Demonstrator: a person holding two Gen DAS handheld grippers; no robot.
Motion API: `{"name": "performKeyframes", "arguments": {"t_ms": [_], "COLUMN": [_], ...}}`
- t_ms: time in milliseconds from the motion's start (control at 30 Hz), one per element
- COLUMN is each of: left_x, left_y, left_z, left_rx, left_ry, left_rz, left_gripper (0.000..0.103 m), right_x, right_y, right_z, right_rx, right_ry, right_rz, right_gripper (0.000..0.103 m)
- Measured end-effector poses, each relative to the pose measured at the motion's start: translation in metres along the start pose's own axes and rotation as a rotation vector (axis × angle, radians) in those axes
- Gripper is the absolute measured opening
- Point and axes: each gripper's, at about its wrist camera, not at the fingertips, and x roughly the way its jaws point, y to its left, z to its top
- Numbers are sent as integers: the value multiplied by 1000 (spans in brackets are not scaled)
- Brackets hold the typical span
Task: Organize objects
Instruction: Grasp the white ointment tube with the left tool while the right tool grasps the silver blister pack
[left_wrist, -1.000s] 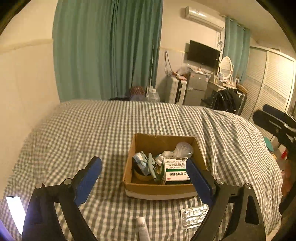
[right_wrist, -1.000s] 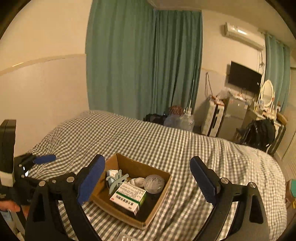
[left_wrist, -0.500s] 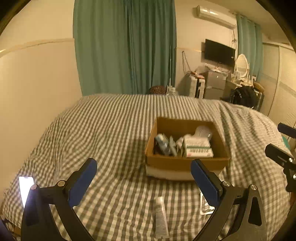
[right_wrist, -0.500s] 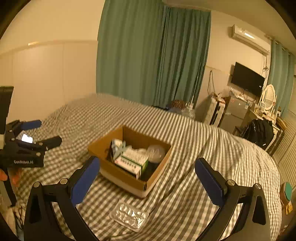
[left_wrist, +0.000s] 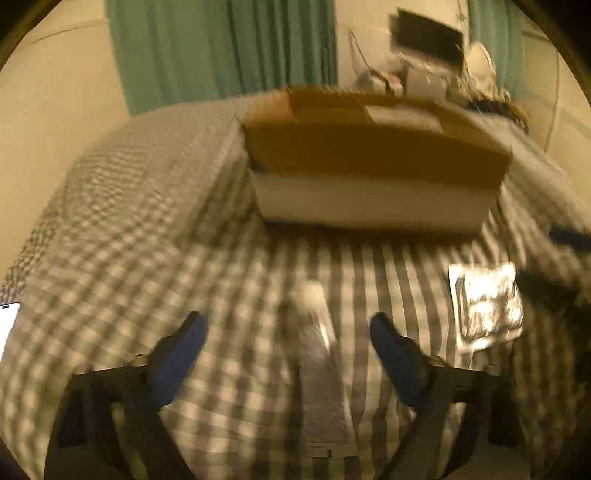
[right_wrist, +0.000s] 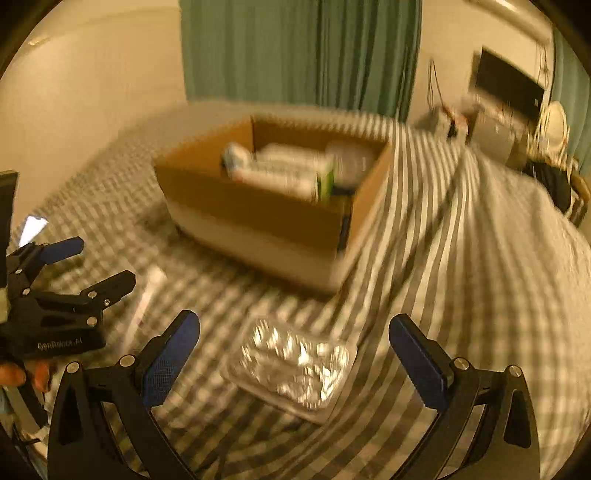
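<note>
Blur smears both wrist views, yet the layout reads. Your left gripper hangs low over the checked bedspread with its jaws apart; they have just been closing in, and the white tube lies lengthwise between the blue pads, cap end pointing far, without either pad pressing on it. Your right gripper stands with its jaws as wide apart as they go, holding nothing, and the silver blister pack lies flat on the cover between and just beyond its fingertips.

The cardboard box sits farther up the bed, open at the top, with a green-and-white carton and other small packages inside that are too blurred to name. In the left wrist view the box fills the far middle, the blister pack lies to the right of the tube, and both are nearer than the box and apart from it.

In the right wrist view your left gripper shows at the left edge, fingers parted, with the tube beside it. A lit phone screen rests on the bedspread at the far left.
</note>
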Motion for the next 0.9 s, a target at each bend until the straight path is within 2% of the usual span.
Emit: {"name": "performKeyframes", "arguments": {"t_ms": [33, 67, 100, 167, 233, 433, 733, 900], "left_x": [8, 13, 18, 19, 15, -8, -38, -23], "left_y": [-6, -10, -14, -18, -24, -19, 4, 16], "left_z": [-4, -7, -8, -11, -14, -19, -12, -11], "left_rx": [22, 42, 52, 60, 84, 37, -17, -34], "left_ry": [26, 51, 72, 73, 65, 41, -20, 1], "left_rz": [0, -11, -25, -48, -63, -102, -65, -75], "left_gripper": [62, 53, 49, 34, 26, 26, 26, 26], "right_x": [4, 4, 2, 1, 3, 13, 41, 53], "right_y": [-1, -2, -3, -3, -2, 0, 23, 37], "right_z": [-1, -1, -1, -2, -4, -6, -15, -20], "right_rx": [1, 5, 8, 3, -4, -18, -131, -215], "right_ry": [15, 15, 8, 5, 20, 82, 227, 281], "right_rz": [-7, -5, -4, -2, -15, -13, -41, -47], "right_gripper": [103, 103, 103, 103, 103, 103, 103, 103]}}
